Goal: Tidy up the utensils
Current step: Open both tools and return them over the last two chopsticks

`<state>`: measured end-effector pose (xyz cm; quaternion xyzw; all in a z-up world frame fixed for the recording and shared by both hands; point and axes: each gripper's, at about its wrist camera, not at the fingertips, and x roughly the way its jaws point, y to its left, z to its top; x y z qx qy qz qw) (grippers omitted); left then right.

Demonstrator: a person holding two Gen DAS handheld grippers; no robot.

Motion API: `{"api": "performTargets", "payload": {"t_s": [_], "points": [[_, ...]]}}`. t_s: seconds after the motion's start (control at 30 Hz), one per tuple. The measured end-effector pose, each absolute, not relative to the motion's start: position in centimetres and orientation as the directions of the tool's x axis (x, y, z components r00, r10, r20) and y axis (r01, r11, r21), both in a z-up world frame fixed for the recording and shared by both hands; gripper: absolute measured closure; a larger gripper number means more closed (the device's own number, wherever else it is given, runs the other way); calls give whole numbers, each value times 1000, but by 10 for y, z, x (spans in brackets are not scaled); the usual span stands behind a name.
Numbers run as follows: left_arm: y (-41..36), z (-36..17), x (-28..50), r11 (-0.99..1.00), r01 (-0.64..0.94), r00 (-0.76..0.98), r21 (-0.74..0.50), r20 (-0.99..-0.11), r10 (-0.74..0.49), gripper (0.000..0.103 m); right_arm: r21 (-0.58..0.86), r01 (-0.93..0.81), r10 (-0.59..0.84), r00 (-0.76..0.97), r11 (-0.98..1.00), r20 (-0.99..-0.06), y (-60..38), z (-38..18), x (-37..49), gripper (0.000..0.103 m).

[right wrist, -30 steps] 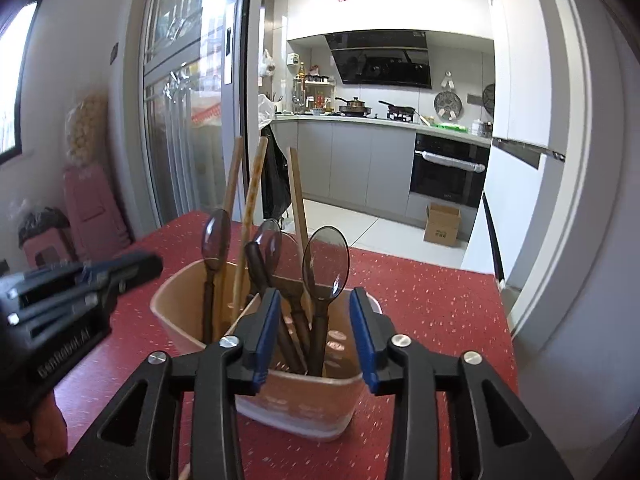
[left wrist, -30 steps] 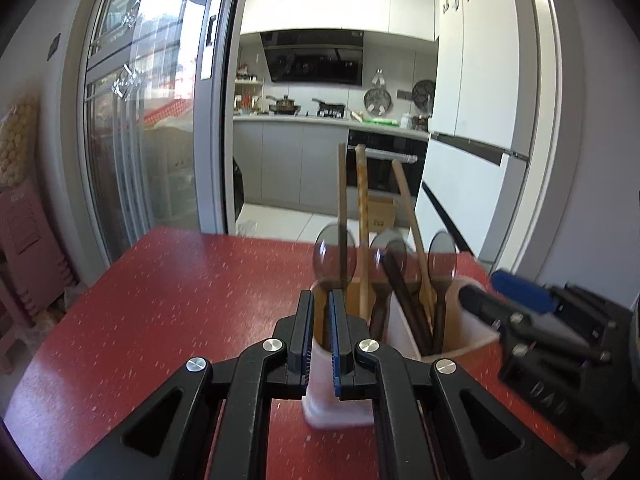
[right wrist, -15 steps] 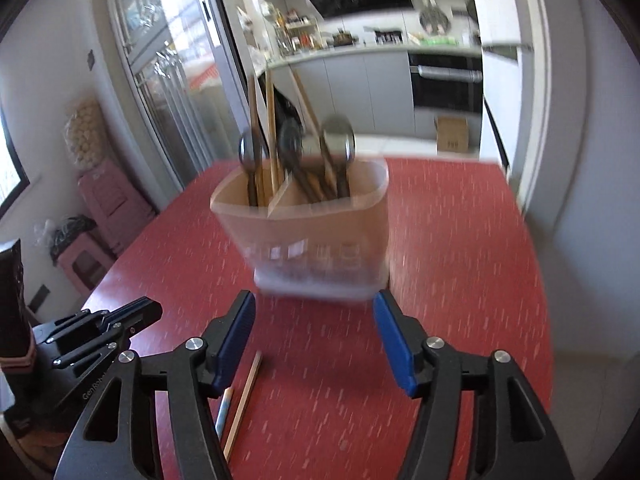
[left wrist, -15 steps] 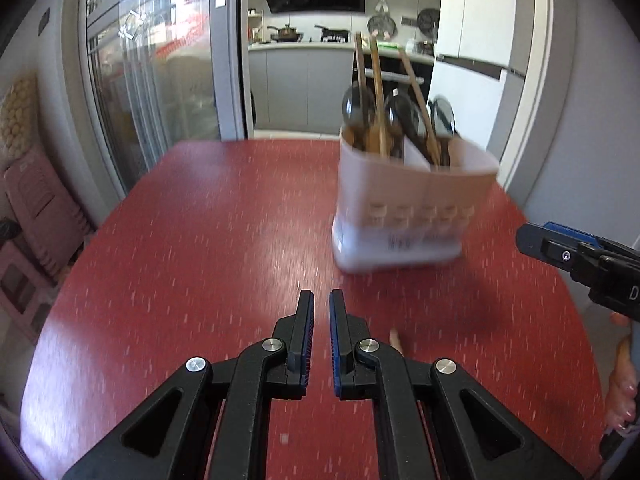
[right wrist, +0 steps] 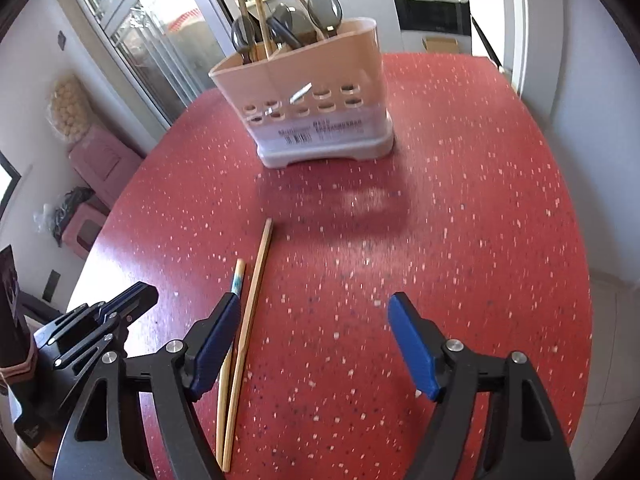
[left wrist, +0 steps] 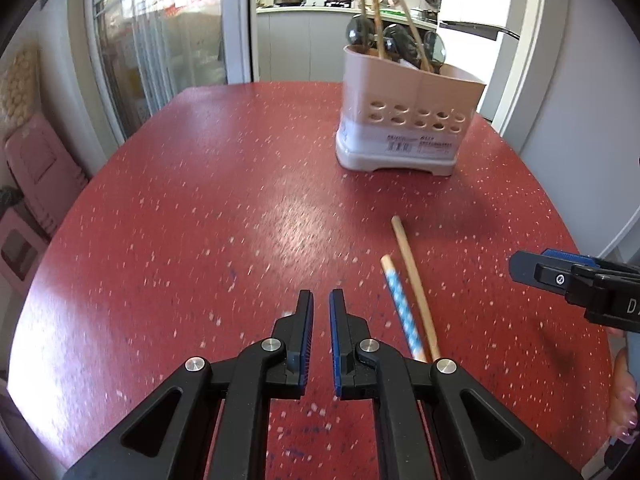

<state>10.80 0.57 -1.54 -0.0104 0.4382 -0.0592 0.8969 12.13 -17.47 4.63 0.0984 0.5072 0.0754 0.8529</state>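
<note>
Red table point(left wrist: 200, 208) now below, utensil holder point(left wrist: 408, 120) farther than before.

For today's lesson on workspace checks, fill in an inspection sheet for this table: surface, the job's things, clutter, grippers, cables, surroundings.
Surface: red speckled table, mostly bare.
Job's things: beige utensil holder upright at the far side, with spoons and chopsticks inside; two loose chopsticks lying side by side nearer the grippers, one with a blue pattern.
Clutter: nothing seen.
Grippers: left gripper shut, empty; right gripper open, jaws just been opening, nothing between them.
Cables: nothing seen.
Surroundings: glass sliding door, kitchen behind, pink stools by the wall.
</note>
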Motion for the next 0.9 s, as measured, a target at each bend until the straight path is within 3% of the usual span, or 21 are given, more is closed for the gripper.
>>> {"api": "performTargets", "payload": {"t_s": [0.43,0.47,0.5,0.6,0.67,0.9], "points": [[22,-23,89,994,58,589,-90,-801,-107,64,297,34,255,424,954,-869,-174,38,113,17],[23,-24,88,994,58,586,-91,-803,-107,23,295,35,254,423,955,-870,-174,37,112,16],[23,-24,88,994,52,580,-91,-808,-104,0,294,37,252,421,955,-871,-174,37,111,16],[26,-24,85,996,39,608,-83,-789,-90,0,299,41,254,426,953,-868,-174,35,107,13],[26,-25,84,997,35,608,-70,-790,-77,0,294,40,251,419,955,-872,-172,33,107,0],[36,-31,82,998,4,603,-62,-796,-52,0,252,-10,236,392,968,-889,-157,35,113,0]]}}
